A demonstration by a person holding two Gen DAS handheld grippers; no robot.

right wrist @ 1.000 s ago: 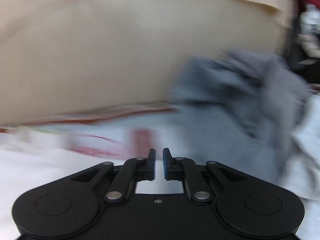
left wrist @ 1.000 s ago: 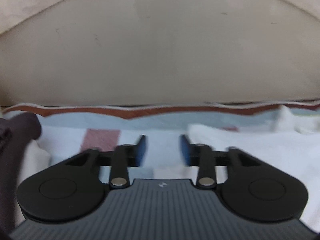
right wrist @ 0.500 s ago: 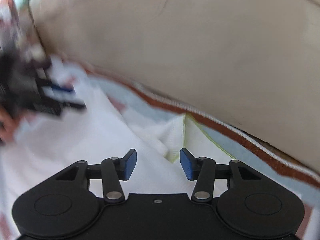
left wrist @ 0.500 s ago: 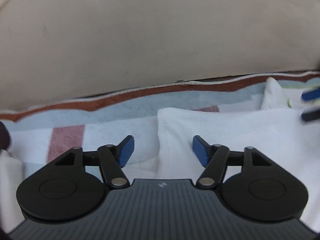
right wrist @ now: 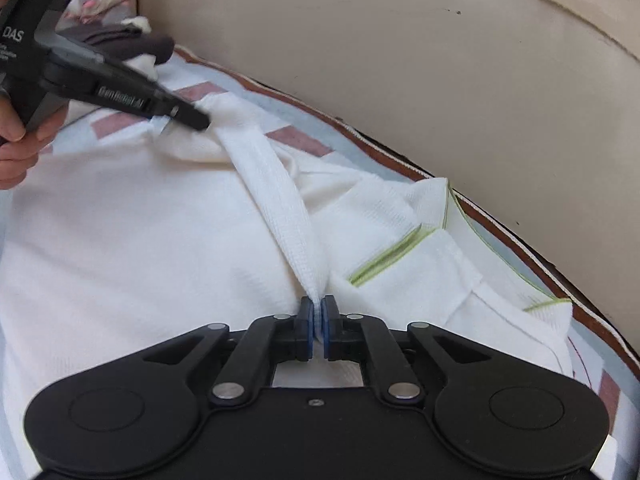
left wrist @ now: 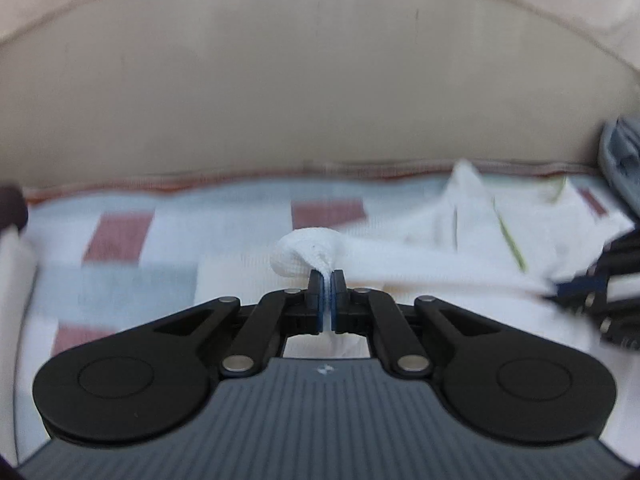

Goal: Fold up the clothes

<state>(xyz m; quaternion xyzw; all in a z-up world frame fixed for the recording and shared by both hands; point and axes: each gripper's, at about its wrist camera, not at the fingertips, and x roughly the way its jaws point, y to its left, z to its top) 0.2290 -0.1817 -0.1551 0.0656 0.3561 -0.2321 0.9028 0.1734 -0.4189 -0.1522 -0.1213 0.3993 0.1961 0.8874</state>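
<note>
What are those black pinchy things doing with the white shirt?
A person is folding a white shirt on a checked blanket. The left tool and the right tool are each pinched shut on its fabric, with a band of cloth pulled tight between them. The fold isn't finished yet.

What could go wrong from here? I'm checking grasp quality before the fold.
The left gripper and right gripper each pinch only a thin bunched edge of the white garment, so the fabric may slip out. The taut band between them is twisted and could crease the fold.
</note>
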